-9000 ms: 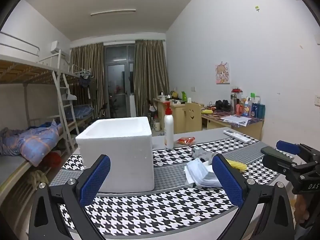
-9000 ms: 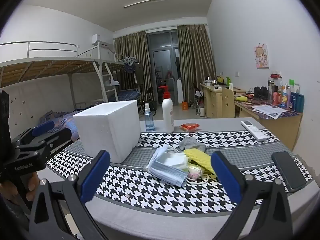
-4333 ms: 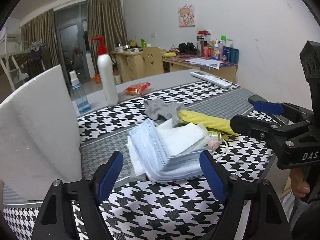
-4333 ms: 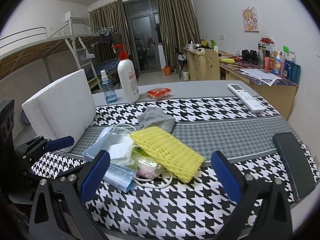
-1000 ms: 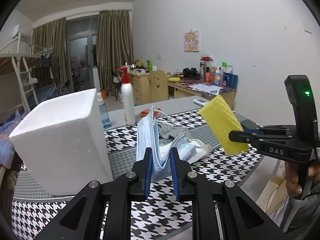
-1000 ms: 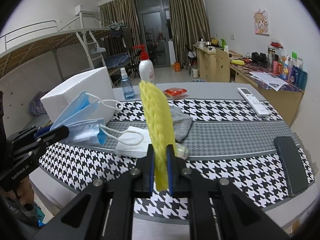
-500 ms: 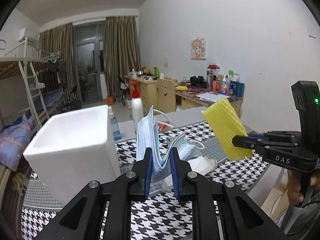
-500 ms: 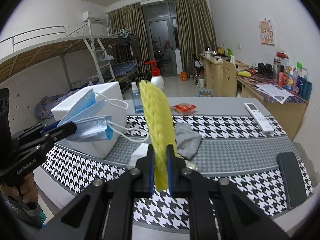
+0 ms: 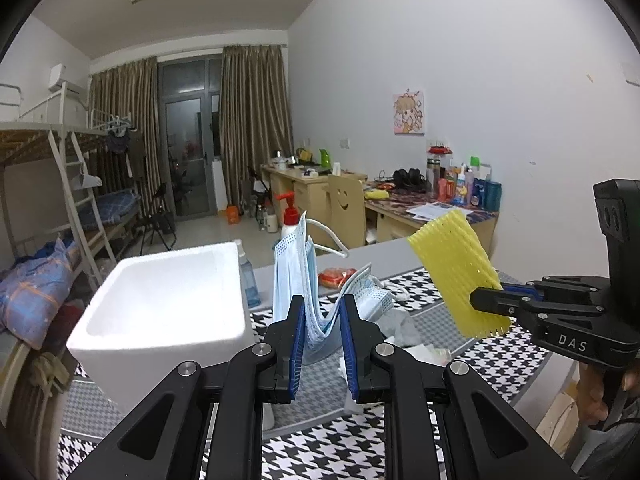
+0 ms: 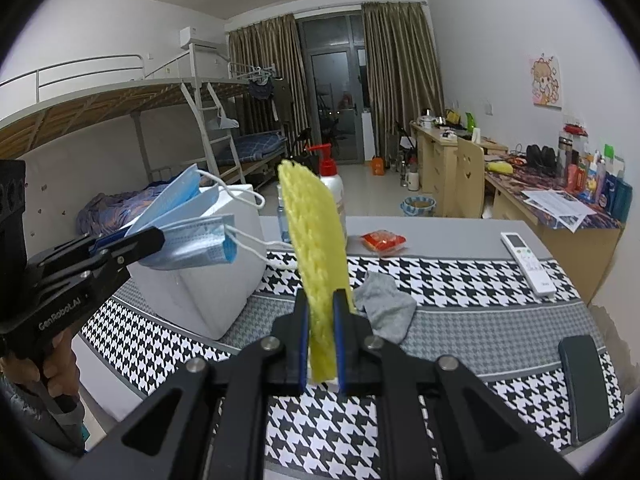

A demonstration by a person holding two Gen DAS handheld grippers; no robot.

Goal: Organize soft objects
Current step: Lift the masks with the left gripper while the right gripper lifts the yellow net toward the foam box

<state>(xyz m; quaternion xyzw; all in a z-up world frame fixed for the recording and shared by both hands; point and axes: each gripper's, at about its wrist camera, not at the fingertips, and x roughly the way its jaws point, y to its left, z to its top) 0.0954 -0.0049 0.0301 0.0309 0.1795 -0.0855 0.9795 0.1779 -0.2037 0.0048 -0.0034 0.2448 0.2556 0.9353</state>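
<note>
Left wrist view. The left gripper (image 9: 323, 336) points forward and slightly downward over the table (image 9: 396, 248), its blue pads pinching a bundle of blue face masks (image 9: 294, 276), which stands upright between them with white ear loops trailing to the right. To the right, the right gripper (image 9: 486, 302) reaches in from the frame edge, level, its jaws clamped on the lower part of a yellow foam net (image 9: 456, 268) that tilts up and to the left; a hand (image 9: 600, 392) grips its handle below. An open white foam box (image 9: 168, 304) sits on the houndstooth cloth (image 9: 320, 452) just left of the masks. Behind the masks stand a red-capped pump bottle (image 9: 289, 216) and a small blue spray bottle (image 9: 250, 280); an orange packet (image 9: 336, 275) lies beyond. A bunk bed (image 9: 48, 184) lines the left wall, curtains (image 9: 252, 120) flank a glass door, and cluttered desks (image 9: 420, 208) run along the right wall.

Right wrist view. The right gripper (image 10: 321, 340) holds the yellow foam net (image 10: 316, 232) upright, pads pressed on its lower end, above the cloth (image 10: 460, 276). At left, the left gripper (image 10: 154, 240) extends level, clamping the face masks (image 10: 192, 236) in front of the foam box (image 10: 224, 280); a hand (image 10: 52, 368) holds its handle. On the table lie a grey sock (image 10: 386, 312) just right of the net, the orange packet (image 10: 382, 240), a white remote control (image 10: 528, 262) and a dark phone (image 10: 584, 388) near the right edge.
</note>
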